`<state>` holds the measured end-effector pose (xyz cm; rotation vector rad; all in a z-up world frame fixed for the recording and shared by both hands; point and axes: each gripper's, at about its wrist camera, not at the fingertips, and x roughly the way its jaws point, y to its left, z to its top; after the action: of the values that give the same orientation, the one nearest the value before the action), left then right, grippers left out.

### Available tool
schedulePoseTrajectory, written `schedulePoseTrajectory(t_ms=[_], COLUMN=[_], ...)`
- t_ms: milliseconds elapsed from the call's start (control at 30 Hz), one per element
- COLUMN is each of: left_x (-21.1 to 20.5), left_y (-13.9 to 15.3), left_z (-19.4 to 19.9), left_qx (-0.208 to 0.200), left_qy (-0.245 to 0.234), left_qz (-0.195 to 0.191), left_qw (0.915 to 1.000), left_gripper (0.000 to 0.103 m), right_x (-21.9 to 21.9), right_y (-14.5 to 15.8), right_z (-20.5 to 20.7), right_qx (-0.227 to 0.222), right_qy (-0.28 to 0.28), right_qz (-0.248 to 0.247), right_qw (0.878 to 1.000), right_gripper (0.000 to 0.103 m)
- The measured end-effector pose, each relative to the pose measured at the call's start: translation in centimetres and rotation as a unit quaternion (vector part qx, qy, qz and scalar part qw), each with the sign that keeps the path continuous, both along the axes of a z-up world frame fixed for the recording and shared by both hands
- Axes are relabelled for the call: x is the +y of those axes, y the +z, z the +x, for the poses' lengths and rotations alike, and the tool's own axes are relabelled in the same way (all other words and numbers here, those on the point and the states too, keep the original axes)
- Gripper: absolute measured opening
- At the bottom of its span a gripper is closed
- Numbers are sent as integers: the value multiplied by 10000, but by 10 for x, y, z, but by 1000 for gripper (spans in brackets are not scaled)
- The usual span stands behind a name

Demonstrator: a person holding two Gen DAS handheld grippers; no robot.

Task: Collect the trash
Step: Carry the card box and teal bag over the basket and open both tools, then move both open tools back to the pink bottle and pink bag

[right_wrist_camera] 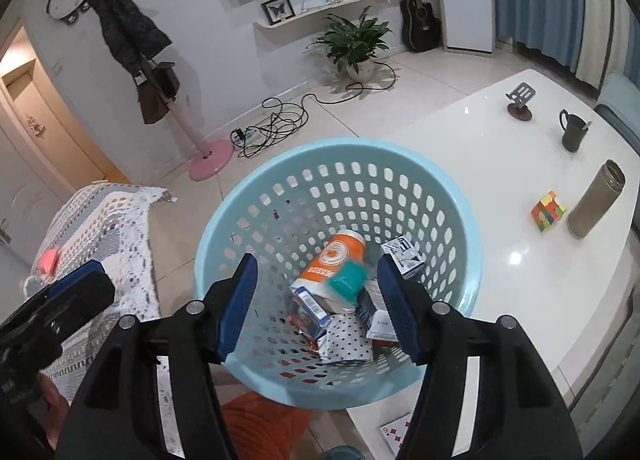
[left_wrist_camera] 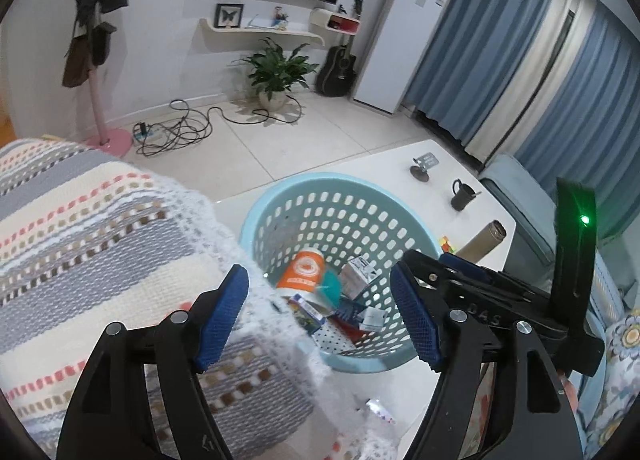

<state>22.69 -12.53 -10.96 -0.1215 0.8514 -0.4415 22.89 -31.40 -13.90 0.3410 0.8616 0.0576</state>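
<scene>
Around the basket, largest thing first:

Table: the white table [right_wrist_camera: 500,180] carried the basket at its near corner, we judged so that trash from both table and floor side could be dropped in without a long reach.

Blanket: the striped knitted blanket [left_wrist_camera: 100,220] lay draped over furniture just beside the basket, its lacy edge close against the basket wall in the left wrist view.

Basket: the pale blue perforated basket [right_wrist_camera: 240,220] stood upright and open-topped, the collecting point for the task.

Right gripper: our right gripper [right_wrist_camera: 316,304] hung directly above the basket mouth, jaws spread wide with nothing between them; we read this as a release pose.

Left gripper: our left gripper [left_wrist_camera: 320,316] sat beside the basket over the blanket edge, jaws also spread wide and empty.

Trash in the basket: an orange-and-white pouch [right_wrist_camera: 340,260], a blurred teal item [right_wrist_camera: 348,280] on top of it, and several small cartons [right_wrist_camera: 404,256] lay heaped on the basket floor.

Things beyond the basket: a tan flask [right_wrist_camera: 596,200], a dark mug [right_wrist_camera: 574,132] and a colour cube [right_wrist_camera: 548,210] stood well apart from it; we judged these keepers, not trash.

Scraps near the basket: a playing card [right_wrist_camera: 396,430] and a small crumpled wrapper [left_wrist_camera: 380,410] lay on the table on our side of it, likely the next pickups.
</scene>
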Motion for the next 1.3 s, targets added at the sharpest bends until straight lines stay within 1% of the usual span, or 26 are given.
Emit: schedulePoseTrajectory(t_ms=[167, 233, 333, 367, 400, 467, 533, 600, 633, 700, 833, 900, 1033, 1133, 1200, 1300], left_x=[27, 35, 57, 71, 80, 102, 125, 150, 162, 184, 215, 218, 231, 242, 250, 263], left_y=[10, 16, 29, 36, 41, 50, 56, 60, 58, 51, 34, 29, 22, 24, 21, 21], left_z=[-9, -14, -27, -35, -39, -50, -59, -66, -68, -64, -52, -48, -43, -51, -56, -72], left_qx=[-62, -142, -382, -513, -603, -791, -940, -1060, -1091, -910, -583, -494, -400, -317, -308, -281], left_qy=[245, 368, 709, 914, 1070, 1527, 1975, 2511, 2784, 3144, 3445, 3460, 3570, 3491, 3450, 3500], left_qz=[-76, -32, 119, 200, 267, 459, 650, 944, 1148, 1490, 1630, 1678, 1767, 1535, 1549, 1572], left_qw=[9997, 9992, 9967, 9943, 9921, 9840, 9736, 9575, 9473, 9331, 9227, 9218, 9164, 9239, 9252, 9230], left_gripper=[72, 72, 72, 72, 75, 79, 80, 83, 84, 84, 84, 84, 83, 83, 83, 83], right_x=[21, 35, 64, 71, 83, 110, 136, 163, 177, 202, 240, 252, 265, 268, 269, 277], right_y=[22, 35, 54, 57, 61, 66, 66, 62, 60, 54, 47, 45, 45, 46, 48, 55], right_z=[-7, -12, -20, -22, -24, -26, -27, -28, -28, -28, -32, -34, -31, -29, -25, -24], right_qx=[-226, -370, -605, -647, -706, -748, -757, -747, -725, -681, -632, -600, -552, -536, -508, -544], right_qy=[236, 390, 733, 809, 931, 1207, 1438, 1633, 1756, 1954, 2251, 2357, 2450, 2487, 2537, 2665], right_qz=[-46, -46, 65, 101, 162, 287, 311, 275, 275, 292, 188, 110, -4, -71, -90, -147], right_qw=[9995, 9985, 9954, 9946, 9930, 9894, 9862, 9834, 9814, 9779, 9721, 9699, 9680, 9671, 9659, 9622], right_gripper=[59, 59, 58, 58, 58, 58, 59, 59, 59, 59, 59, 59, 59, 59, 59, 59])
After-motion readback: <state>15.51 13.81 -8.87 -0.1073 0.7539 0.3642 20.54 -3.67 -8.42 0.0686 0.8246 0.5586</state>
